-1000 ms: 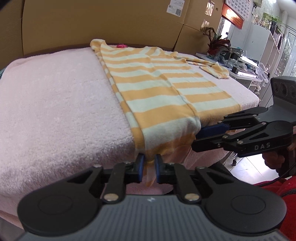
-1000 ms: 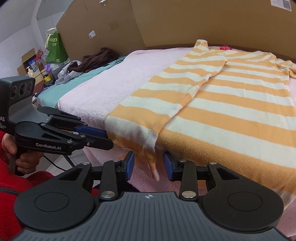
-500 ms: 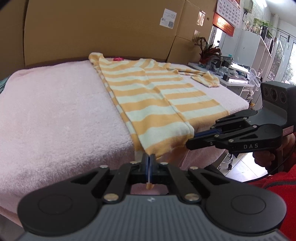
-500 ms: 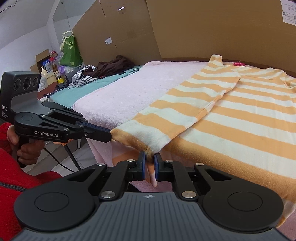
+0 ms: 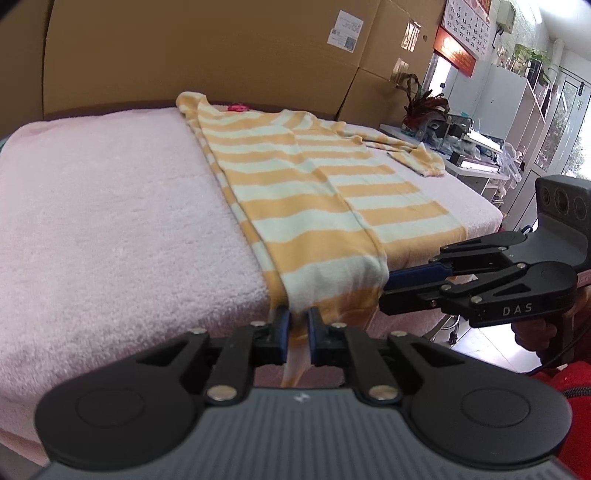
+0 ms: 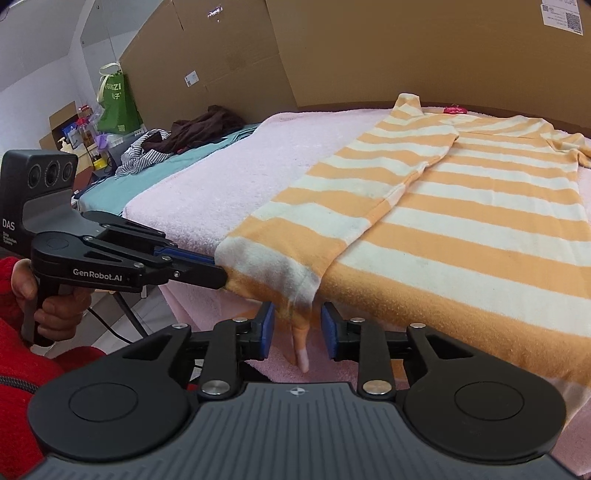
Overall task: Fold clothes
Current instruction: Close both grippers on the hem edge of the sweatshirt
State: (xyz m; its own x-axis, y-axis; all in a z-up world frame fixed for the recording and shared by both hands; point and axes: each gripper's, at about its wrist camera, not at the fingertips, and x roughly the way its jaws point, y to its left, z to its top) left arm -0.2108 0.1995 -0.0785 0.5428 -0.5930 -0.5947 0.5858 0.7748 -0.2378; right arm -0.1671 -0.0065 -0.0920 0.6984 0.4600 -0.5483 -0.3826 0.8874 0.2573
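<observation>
While striped shirt (image 6: pixel 461 206) hem hangs between right gripper (image 6: pixel 297 326) jaws, reopening.

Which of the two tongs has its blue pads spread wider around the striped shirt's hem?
The right tongs: clear gaps either side of the hem. The left tongs stand nearly shut.

Striped shirt (image 6: pixel 461 206): its right side runs off the picture's edge in the right wrist view, and the hem drops over the front of the bench (image 5: pixel 92 221), so its lowest part is hidden behind the left hand-held gripper (image 5: pixel 297 334). The person appears only as a hand (image 6: pixel 55 302) and a red sleeve (image 6: pixel 18 354), cut off at the frame. Label (image 5: pixel 347 27) on the cardboard boxes (image 5: pixel 184 51): print too small to read. Clutter on the far desk (image 5: pixel 469 147) is blurred. Dark clothes (image 6: pixel 199 127) beyond the bench cannot be told apart.
</observation>
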